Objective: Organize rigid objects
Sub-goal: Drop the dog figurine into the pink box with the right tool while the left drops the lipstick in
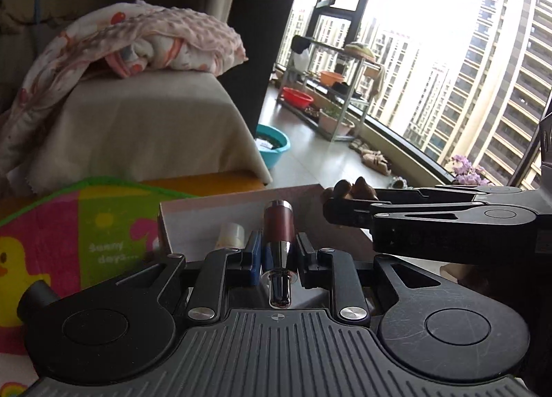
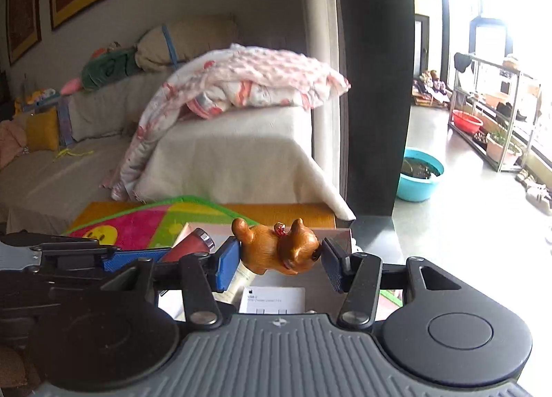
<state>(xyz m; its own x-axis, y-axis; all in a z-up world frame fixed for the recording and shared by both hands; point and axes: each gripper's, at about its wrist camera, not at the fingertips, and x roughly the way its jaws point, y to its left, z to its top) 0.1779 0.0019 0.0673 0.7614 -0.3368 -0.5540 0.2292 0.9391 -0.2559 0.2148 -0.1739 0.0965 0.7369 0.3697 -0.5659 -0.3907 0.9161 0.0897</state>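
Note:
My left gripper (image 1: 277, 248) is shut on a dark red cylinder with silver ends (image 1: 278, 228), held over an open cardboard box (image 1: 193, 221). My right gripper (image 2: 281, 260) is shut on a brown toy dog figurine (image 2: 279, 248), also above the box (image 2: 339, 235). In the left wrist view the right gripper (image 1: 333, 207) reaches in from the right with the dog (image 1: 355, 188) at its tips. In the right wrist view the left gripper (image 2: 165, 254) shows at left with the red cylinder (image 2: 189, 243). A small white bottle (image 1: 230, 235) and a white card (image 2: 272, 298) lie in the box.
A colourful mat with a duck print (image 1: 69, 241) lies under and left of the box. A sofa with a beige cover (image 1: 138, 128) and a pink blanket (image 1: 145, 38) stands behind. A blue basin (image 1: 274, 145), a metal rack (image 1: 345, 86) and a large window lie to the right.

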